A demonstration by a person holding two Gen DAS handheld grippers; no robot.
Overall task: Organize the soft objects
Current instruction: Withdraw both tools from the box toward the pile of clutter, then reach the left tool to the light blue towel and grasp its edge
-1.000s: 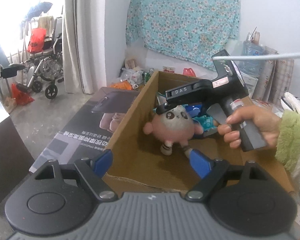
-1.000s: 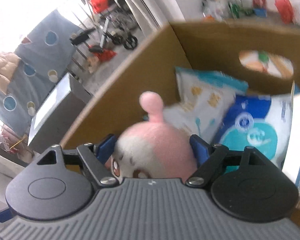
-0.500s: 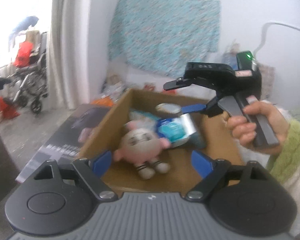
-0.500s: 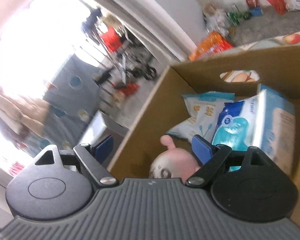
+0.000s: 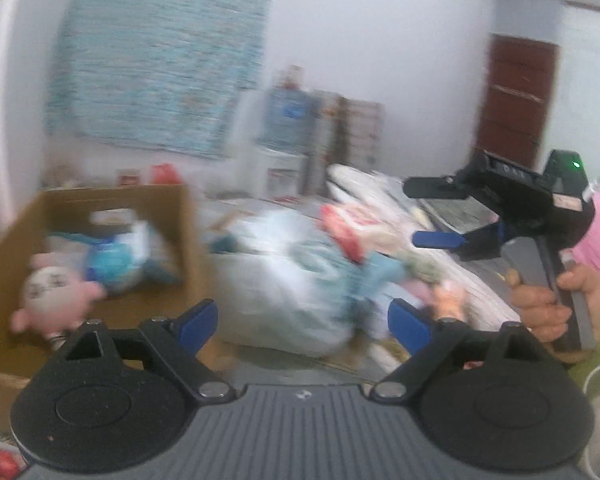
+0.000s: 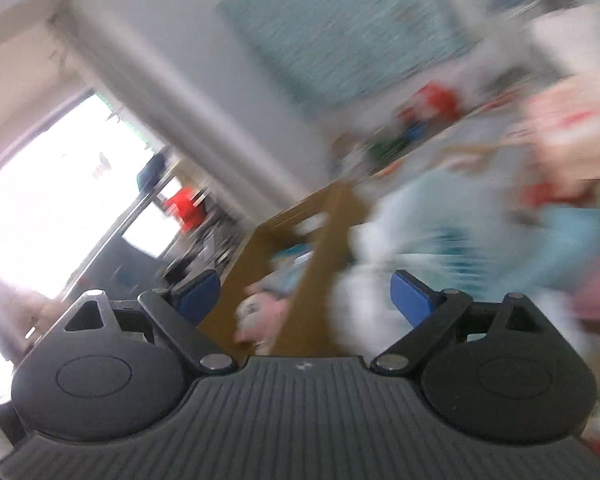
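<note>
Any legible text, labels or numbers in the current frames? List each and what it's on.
Nothing reads cleanly; both views are motion-blurred.
Black right gripper, top of body: pale letters, too blurred to read.
Red-and-white packet on the pale plastic bag: print smeared.
Blue-and-white pack in the brown cardboard box: print unreadable.

1. Daylight floods in from a blown-out window (image 6: 40,200) in the right wrist view.
2. Both views are heavily motion-blurred; only each camera's own fingers (image 5: 198,322) stay sharp.
3. Fisheye distortion bends the edges.
</note>
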